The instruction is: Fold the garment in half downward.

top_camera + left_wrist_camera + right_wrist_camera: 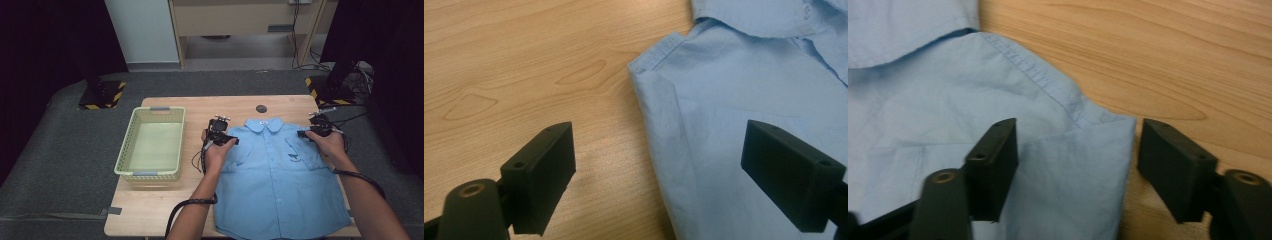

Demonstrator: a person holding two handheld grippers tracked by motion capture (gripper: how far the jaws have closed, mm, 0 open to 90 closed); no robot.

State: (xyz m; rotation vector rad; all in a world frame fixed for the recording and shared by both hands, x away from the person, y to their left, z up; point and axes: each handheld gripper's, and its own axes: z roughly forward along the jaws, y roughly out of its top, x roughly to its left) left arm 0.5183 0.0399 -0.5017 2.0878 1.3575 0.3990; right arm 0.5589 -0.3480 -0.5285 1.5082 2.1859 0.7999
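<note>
Shirt (280, 175) flat on counter (165, 210), collar far side. Left tool (659, 175) wide, straddling shoulder edge; right tool (1075, 165) half-wide over other shoulder, not gripping. Lower both, pinch seams evenly.

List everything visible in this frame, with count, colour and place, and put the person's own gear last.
shirt: one, light blue, laid flat and buttoned on the right half of the table, collar at the far side.
basket: one, pale green, on the left part of the table, nothing in it.
table: one, light wood.
round plug: one, dark grey, set in the tabletop beyond the collar.
floor mat: grey, around the table.
left gripper: one, black, jaws apart astride the shirt's shoulder edge.
right gripper: one, black, jaws apart around the other shoulder corner, not yet pressing.
</note>
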